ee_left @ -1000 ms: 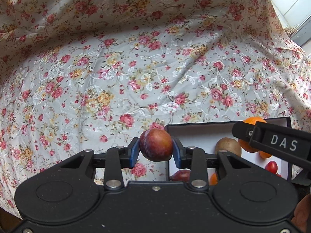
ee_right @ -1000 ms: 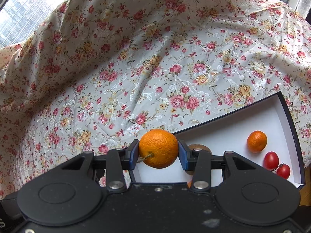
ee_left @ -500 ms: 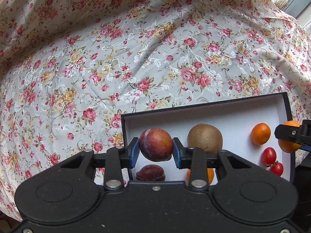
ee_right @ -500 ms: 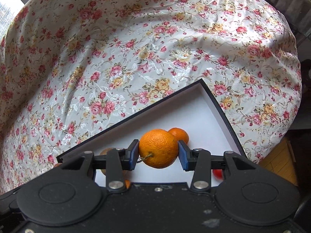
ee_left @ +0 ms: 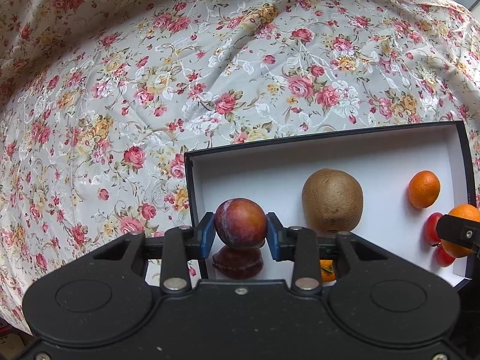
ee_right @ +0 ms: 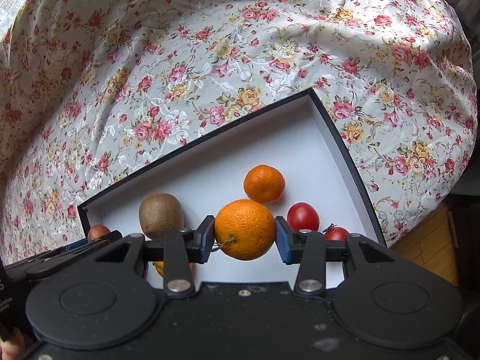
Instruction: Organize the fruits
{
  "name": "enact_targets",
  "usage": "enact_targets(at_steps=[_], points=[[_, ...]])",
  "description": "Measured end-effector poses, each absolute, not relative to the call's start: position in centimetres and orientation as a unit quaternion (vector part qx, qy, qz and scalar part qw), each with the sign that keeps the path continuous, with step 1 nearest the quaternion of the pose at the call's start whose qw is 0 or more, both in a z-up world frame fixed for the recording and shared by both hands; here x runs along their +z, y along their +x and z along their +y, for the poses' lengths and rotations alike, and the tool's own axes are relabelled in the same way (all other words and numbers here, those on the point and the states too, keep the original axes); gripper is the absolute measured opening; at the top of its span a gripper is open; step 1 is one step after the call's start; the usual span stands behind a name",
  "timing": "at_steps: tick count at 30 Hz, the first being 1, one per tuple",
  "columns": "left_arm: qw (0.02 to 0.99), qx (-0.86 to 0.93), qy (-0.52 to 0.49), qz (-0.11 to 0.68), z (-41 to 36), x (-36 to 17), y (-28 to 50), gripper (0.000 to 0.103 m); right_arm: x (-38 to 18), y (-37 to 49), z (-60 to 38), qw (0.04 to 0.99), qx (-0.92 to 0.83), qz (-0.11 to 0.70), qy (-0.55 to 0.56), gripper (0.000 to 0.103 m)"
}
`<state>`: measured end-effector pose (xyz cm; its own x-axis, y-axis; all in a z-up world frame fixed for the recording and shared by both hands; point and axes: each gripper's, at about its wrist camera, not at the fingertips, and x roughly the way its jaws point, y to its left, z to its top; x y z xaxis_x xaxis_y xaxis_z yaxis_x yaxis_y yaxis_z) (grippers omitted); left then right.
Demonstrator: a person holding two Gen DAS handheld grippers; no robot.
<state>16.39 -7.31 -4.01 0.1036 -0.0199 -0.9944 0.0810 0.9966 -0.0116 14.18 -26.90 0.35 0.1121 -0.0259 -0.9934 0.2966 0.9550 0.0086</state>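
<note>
My left gripper (ee_left: 240,234) is shut on a dark red plum (ee_left: 240,222), held over the left end of a black box with a white inside (ee_left: 270,165). A second plum (ee_left: 237,262) lies in the box right below it. My right gripper (ee_right: 245,238) is shut on an orange (ee_right: 244,229) over the box (ee_right: 270,147), above its right half. In the box lie a kiwi (ee_left: 332,199), a small mandarin (ee_left: 423,189), two red tomatoes (ee_right: 302,216) and a partly hidden orange fruit (ee_left: 327,270). The right gripper's orange also shows in the left wrist view (ee_left: 462,214).
The box rests on a table under a floral cloth (ee_left: 180,75) that spreads wide to the left and behind. The cloth drops off at the right table edge, with wooden floor (ee_right: 426,258) below.
Both grippers have moved in over the box with their fruits. The right one has swung left and lower, so that the kiwi and tomatoes now show around its orange.
</note>
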Motion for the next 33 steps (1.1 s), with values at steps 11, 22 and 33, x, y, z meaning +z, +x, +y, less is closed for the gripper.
enact_targets(at_steps=[11,22,33], points=[[0.775,-0.052,0.032,0.629,-7.8,-2.2,15.0,0.055,1.1,13.0,-26.3,0.769,-0.115,0.625,0.076,0.045],[0.798,-0.061,0.024,0.599,-7.4,-0.4,11.0,0.055,2.7,9.6,-25.5,0.798,-0.088,0.588,0.102,0.043],[0.808,-0.06,0.021,0.585,-6.8,0.6,6.5,0.055,3.0,5.3,-24.9,0.812,-0.103,0.571,0.069,0.043]])
